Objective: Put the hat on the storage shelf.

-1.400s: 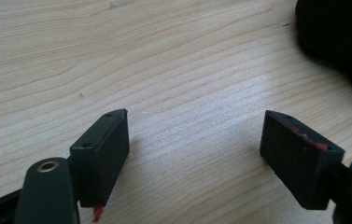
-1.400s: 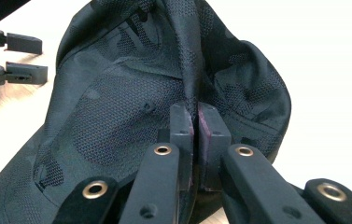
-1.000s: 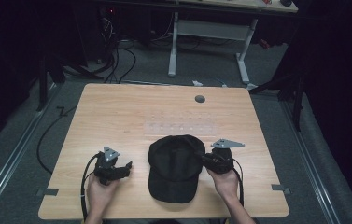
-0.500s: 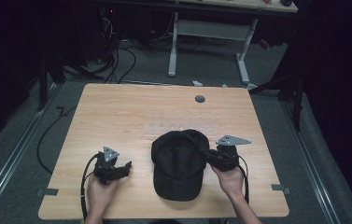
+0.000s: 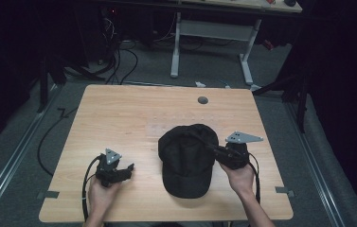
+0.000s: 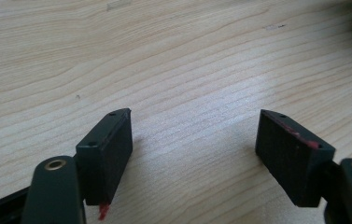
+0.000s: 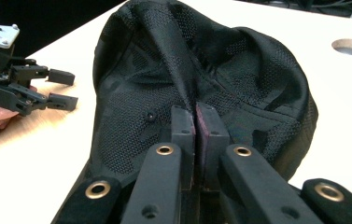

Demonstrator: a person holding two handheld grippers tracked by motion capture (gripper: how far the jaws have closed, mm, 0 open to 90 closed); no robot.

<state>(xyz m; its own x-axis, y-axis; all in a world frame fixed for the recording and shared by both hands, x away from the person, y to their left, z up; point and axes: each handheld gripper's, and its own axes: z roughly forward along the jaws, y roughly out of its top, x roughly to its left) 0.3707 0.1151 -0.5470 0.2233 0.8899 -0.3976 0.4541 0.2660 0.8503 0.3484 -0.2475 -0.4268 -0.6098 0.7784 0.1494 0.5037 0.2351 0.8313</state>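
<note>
Toward the left front of the wooden table (image 5: 119,118), the person's left hand (image 5: 101,194) holds the left gripper (image 5: 128,170) low over the bare wood, its tips pointing right toward the middle. In the left gripper view its jaws stand spread wide apart with nothing but wood grain between them, and a cable loops back from it toward the table's near edge. Just right of the table's middle lies a black cap (image 5: 188,158), its rounded mesh crown on the far side and its brim reaching toward the person. At the cap's right side the right gripper (image 7: 195,122), held in the right hand (image 5: 240,177), has its jaws pressed together on a pinched ridge of the crown's fabric, which puckers up into a fold between them. Farther back on the table, beyond the cap, sits a small round hole (image 5: 202,100). Behind the table stands a white desk frame (image 5: 211,35) on a dark floor
</note>
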